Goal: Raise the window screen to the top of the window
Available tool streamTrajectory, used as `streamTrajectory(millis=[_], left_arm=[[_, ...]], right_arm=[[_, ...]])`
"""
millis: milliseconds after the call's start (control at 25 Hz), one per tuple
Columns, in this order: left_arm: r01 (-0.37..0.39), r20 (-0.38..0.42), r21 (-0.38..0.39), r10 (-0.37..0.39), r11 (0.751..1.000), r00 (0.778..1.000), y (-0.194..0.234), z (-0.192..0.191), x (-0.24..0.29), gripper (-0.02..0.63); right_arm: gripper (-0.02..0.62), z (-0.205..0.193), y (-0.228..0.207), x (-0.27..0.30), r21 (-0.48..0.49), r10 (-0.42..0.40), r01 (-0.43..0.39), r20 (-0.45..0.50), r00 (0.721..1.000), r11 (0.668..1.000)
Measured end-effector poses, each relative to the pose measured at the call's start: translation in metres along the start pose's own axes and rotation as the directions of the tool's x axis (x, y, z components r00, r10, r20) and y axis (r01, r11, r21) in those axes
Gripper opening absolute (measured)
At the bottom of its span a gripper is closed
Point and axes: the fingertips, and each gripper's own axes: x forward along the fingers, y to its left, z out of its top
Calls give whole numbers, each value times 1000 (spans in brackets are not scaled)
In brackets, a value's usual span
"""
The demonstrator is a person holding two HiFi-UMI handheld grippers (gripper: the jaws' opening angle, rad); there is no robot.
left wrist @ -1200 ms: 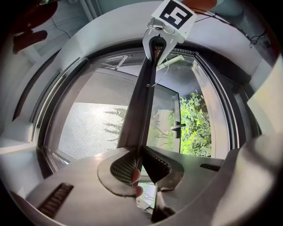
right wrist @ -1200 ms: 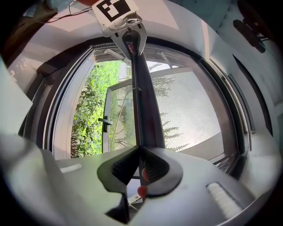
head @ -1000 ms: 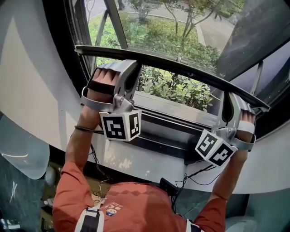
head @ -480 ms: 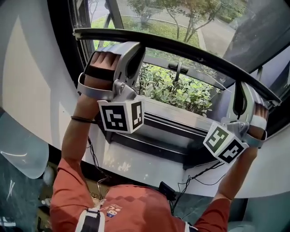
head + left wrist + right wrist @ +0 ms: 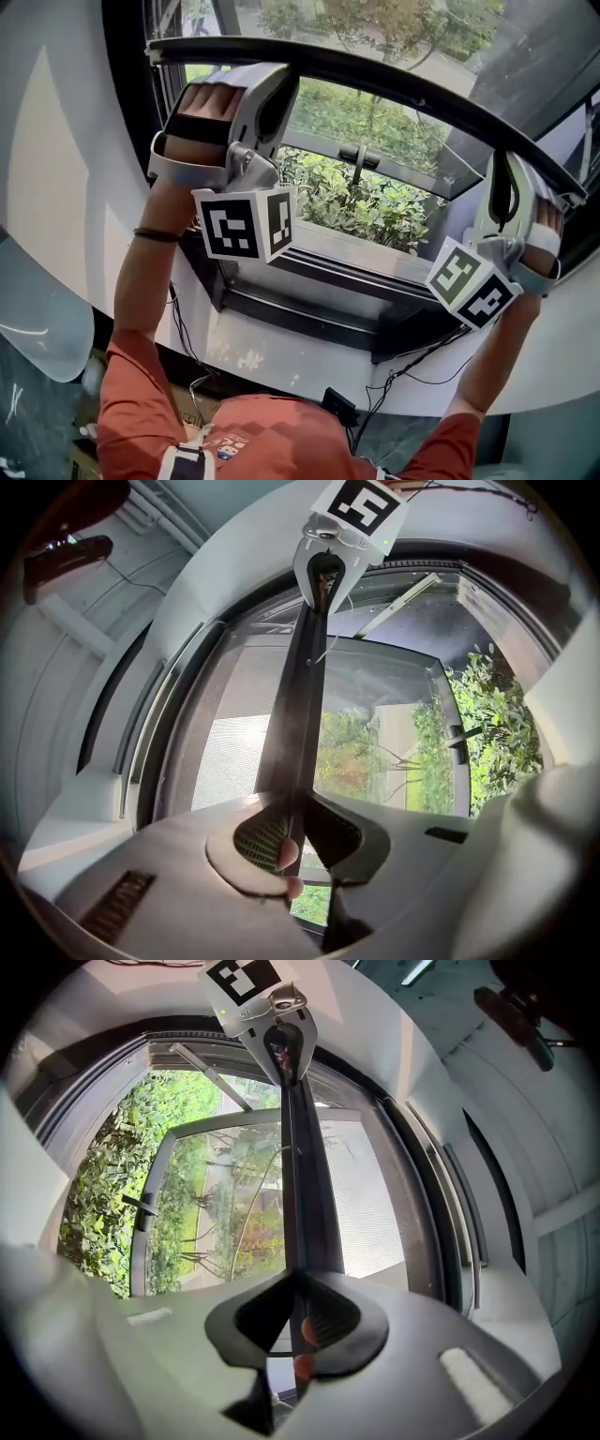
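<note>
Window (image 5: 319,274): screen bar (image 5: 375,82) between both jaws

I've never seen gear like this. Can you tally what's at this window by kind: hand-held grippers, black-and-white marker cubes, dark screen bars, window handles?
Grippers: 2, left gripper and right gripper, both clamped on the bar
Marker cubes: 2, left cube and right cube
Screen bar: 1
Window handle: 1
Total: 6
</note>
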Motion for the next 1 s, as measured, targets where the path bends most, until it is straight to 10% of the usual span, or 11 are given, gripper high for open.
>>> streamTrajectory(millis=[1000], left_arm=[[-216, 22, -2, 216, 976, 976, 120, 13, 75, 52]], right_arm=[[43, 3, -126, 74, -50, -194, 194, 2, 981, 980]])
